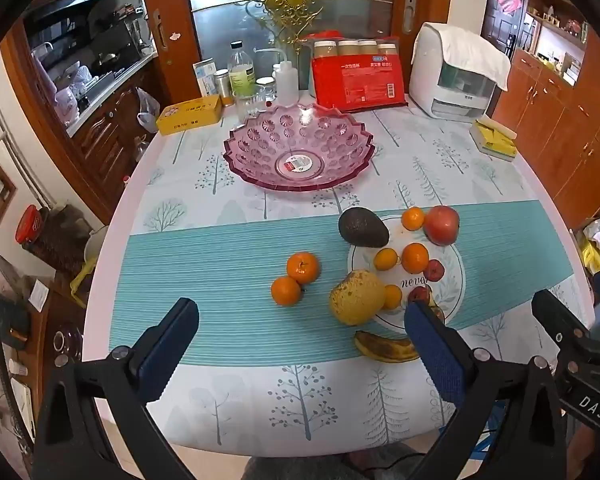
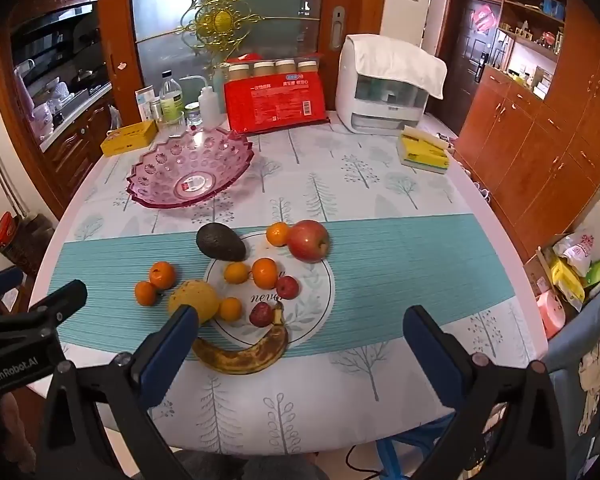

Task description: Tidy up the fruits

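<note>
In the left wrist view, the left tool (image 1: 300, 328) hangs above the near edge of the table (image 1: 500, 168) with its jaws spread wide and nothing between them. The pink glass bowl (image 1: 256, 140) sits empty in the upper middle of the frame. The fruit lies loose below it, right of centre: an avocado (image 1: 362, 227), an apple (image 1: 442, 225), a yellow pear-like fruit (image 1: 356, 297), a spotted banana (image 1: 384, 348) and several small oranges, two of them (image 1: 294, 278) apart at the left of the cluster. The task looks to be at its very start, no fruit gathered yet.

In the right wrist view, the right tool (image 2: 300, 334) is likewise wide open and empty, hanging over the lower middle of the frame. The banana (image 2: 240, 354) curves just ahead of its left finger, with the pear-like fruit (image 2: 194, 298) behind that finger's tip. The bowl (image 2: 160, 160) stands at upper left, well apart from the fruit.

The next move likely calls for lowering one tool over a single fruit, closing gently, then carrying it up to the bowl. The round fruits may roll when nudged.
</note>
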